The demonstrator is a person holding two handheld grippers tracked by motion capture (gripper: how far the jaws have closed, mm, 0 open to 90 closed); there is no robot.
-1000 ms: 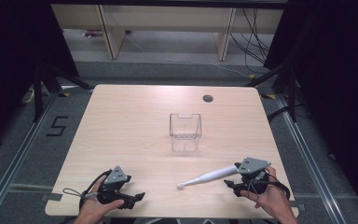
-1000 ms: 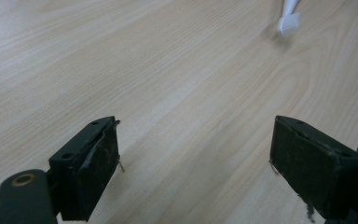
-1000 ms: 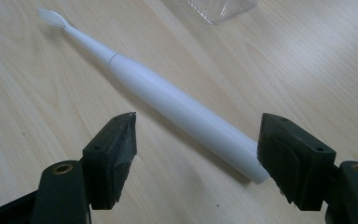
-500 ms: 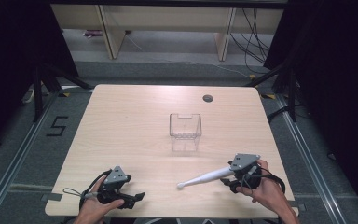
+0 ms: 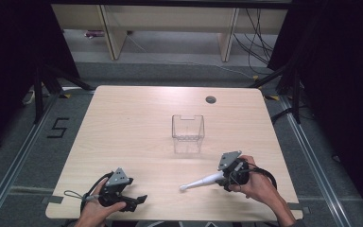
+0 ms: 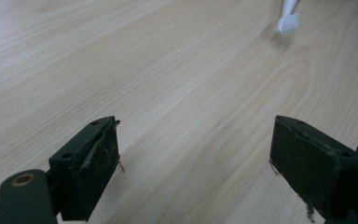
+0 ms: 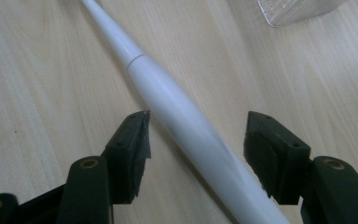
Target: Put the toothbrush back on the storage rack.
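The toothbrush (image 7: 168,102) looks light, stiff and glossy — likely slippery — so its thick handle is the place to grip. The right gripper (image 7: 196,140) straddles that handle half-open, jaws just closing in, pads not yet pressing — nothing held.

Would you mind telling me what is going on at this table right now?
A person holds a gripper in each hand. The right gripper straddles the handle of a white electric toothbrush lying on the wooden table; its jaws have just been closing but do not yet press on it. The left gripper waits open. A clear container stands mid-table.
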